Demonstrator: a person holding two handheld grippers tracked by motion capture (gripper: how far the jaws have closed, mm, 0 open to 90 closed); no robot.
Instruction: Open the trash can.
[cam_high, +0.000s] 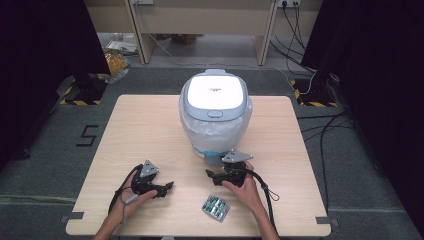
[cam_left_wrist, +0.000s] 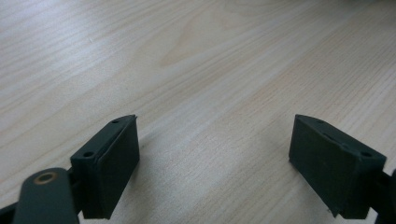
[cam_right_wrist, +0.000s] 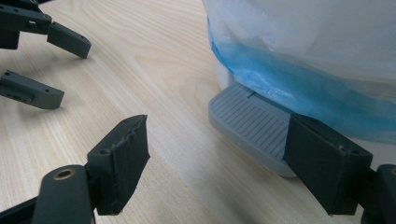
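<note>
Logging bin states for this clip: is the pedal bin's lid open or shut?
Shut. In the high view the white lid lies flat on the pedal bin, level with its grey rim, with no gap, and the liner bag hangs outside.

Pedal bin (cam_high: 215, 107): white rounded body, grey-blue lid with white top panel, lid shut; stands upright on table, centred left-to-right, nearer far edge. Translucent liner bag (cam_high: 216, 131) drawn over body under lid, crinkled, blue band (cam_right_wrist: 299, 86) at lower part. Grey ribbed foot pedal (cam_right_wrist: 250, 123) projects from base at near side, low over tabletop.

Blister pack (cam_high: 215, 208): small, silvery-green, flat on table near near edge, right of centre, well apart from bin
</note>
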